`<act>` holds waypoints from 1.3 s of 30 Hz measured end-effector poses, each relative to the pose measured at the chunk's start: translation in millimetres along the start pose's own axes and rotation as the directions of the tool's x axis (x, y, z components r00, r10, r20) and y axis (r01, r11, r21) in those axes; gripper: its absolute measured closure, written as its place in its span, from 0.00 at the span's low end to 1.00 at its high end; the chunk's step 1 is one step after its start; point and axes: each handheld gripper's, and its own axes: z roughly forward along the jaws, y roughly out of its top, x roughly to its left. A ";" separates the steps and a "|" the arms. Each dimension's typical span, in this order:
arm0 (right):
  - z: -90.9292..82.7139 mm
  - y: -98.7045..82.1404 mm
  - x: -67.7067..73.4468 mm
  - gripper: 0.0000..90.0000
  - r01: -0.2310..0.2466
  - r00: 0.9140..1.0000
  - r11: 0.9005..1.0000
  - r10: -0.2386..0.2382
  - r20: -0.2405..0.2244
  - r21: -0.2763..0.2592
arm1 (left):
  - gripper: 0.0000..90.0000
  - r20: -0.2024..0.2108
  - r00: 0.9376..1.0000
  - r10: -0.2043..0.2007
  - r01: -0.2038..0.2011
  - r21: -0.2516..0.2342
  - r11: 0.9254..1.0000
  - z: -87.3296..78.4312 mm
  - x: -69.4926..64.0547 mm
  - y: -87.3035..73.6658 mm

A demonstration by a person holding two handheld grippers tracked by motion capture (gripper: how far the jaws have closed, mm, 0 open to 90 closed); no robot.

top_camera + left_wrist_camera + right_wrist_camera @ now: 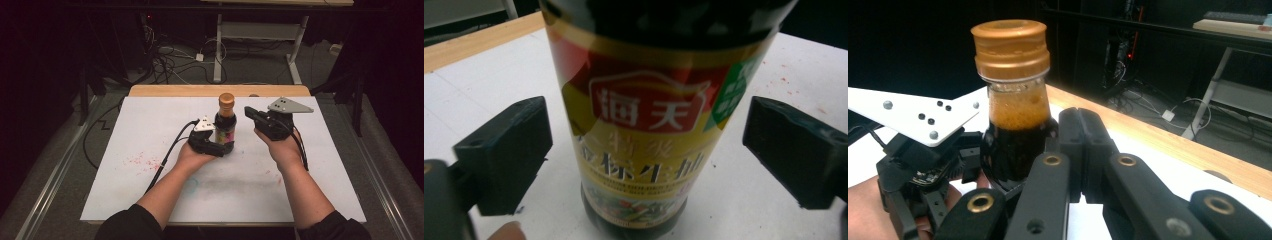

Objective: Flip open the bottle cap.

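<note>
Bottle [225, 125] upright at centre of high view on white board [150, 130], gold cap [1010, 47] on. Left gripper [644, 150] wide open, jaws either side of bottle label, not touching. Right gripper [1082, 150] just right of bottle, jaws pressed together, holding nothing.

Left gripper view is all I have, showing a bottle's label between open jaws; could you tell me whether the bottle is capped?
Observer: Yes, a gold cap sits on the neck of the bottle.
Operator: Thank you. Where is the right gripper, please?
Observer: The right gripper is held close beside the bottle's shoulder, on the person's right, with its jaws shut together on nothing.
Operator: And how full is the bottle?
Observer: Dark liquid topped with brown foam reaches up into the neck.
</note>
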 end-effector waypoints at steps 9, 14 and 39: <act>1.7 9.3 3.1 1.00 0.013 1.000 1.000 -0.013 -0.020 0.013 | 0.16 0.013 1.000 0.004 -0.004 -0.008 1.000 4.5 1.4 2.4; 3.7 12.7 3.9 1.00 0.020 0.999 0.999 -0.019 -0.041 0.029 | 0.20 0.014 1.000 0.009 -0.009 -0.008 1.000 4.7 1.1 3.7; 8.4 41.9 16.7 1.00 0.048 0.994 0.995 -0.039 -0.099 0.092 | 0.27 -0.016 1.000 0.023 -0.023 -0.021 0.999 1.1 0.1 4.9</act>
